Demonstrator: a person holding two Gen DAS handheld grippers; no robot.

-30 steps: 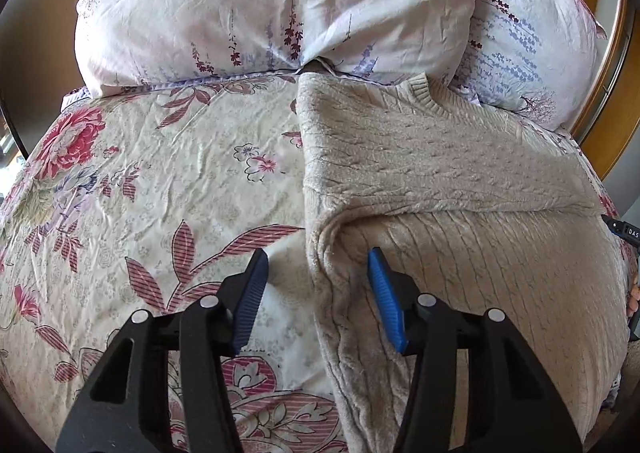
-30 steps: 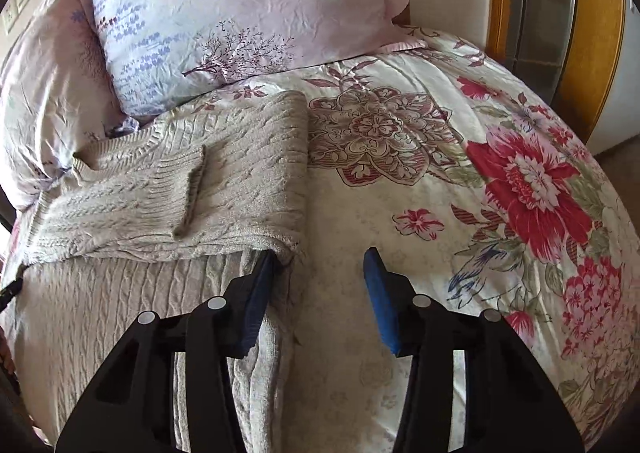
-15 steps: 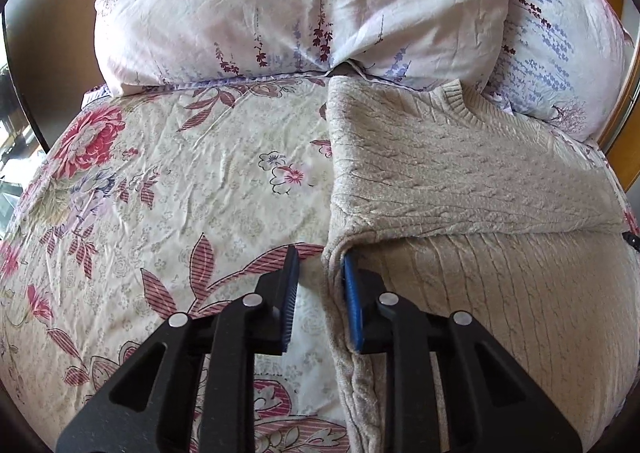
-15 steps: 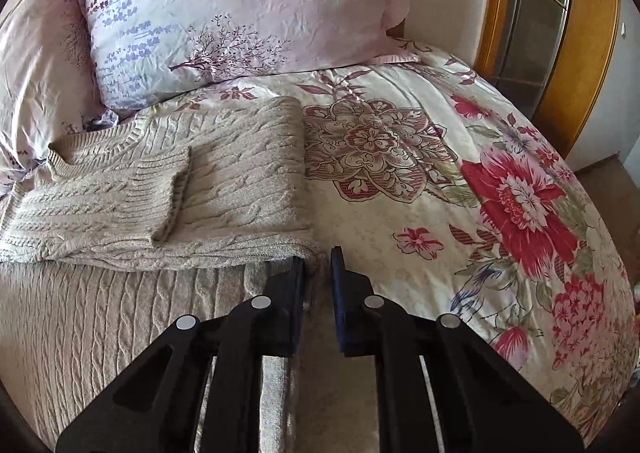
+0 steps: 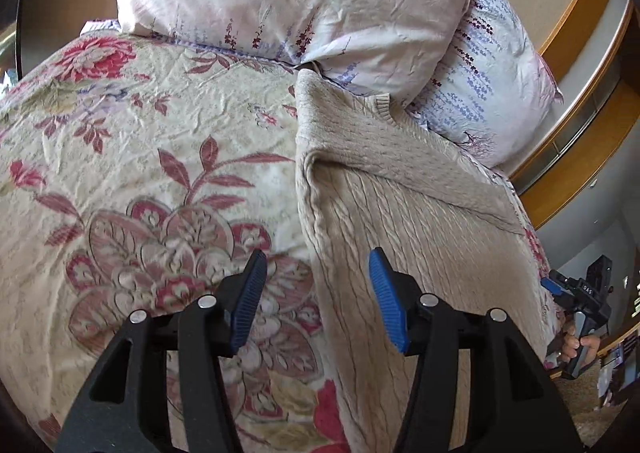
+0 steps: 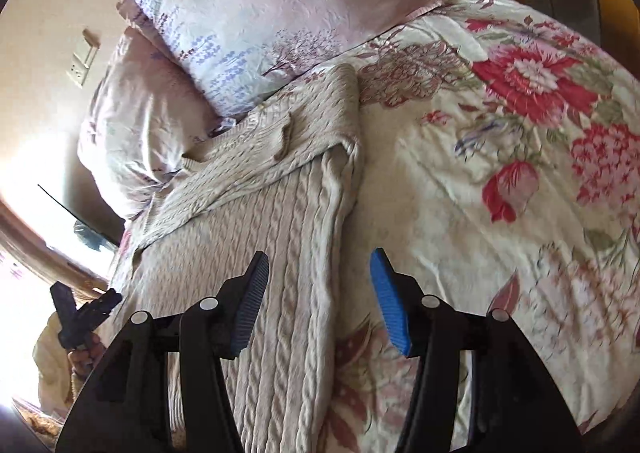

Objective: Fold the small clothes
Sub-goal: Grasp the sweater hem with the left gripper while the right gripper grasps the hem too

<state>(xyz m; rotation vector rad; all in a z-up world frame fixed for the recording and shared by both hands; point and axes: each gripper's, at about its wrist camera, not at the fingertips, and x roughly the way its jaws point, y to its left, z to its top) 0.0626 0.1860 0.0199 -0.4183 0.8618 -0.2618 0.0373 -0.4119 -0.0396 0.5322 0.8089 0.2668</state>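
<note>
1. A beige cable-knit sweater [image 5: 420,213] lies flat on a bed covered by a cream quilt with red and pink flowers [image 5: 140,133]. Its upper part is folded down over the body, and a ribbed sleeve cuff [image 6: 286,133] lies on top of that fold.
2. The sweater's collar end reaches two pale pink pillows printed with purple sprigs [image 5: 300,1] at the head of the bed.
3. The left hand-held gripper [image 5: 316,295], black with blue ribbed pads, hangs over the sweater's left edge. Its jaws are opening and stand about half apart; the fabric edge lies below the gap, and neither pad presses on it.
4. The right hand-held gripper [image 6: 318,295] hangs over the sweater's right edge in the same way, jaws opening, about half apart, gripping nothing.
5. In the right wrist view, the left hand-held gripper appears at the lower left, held by a hand [image 6: 82,357].
</note>
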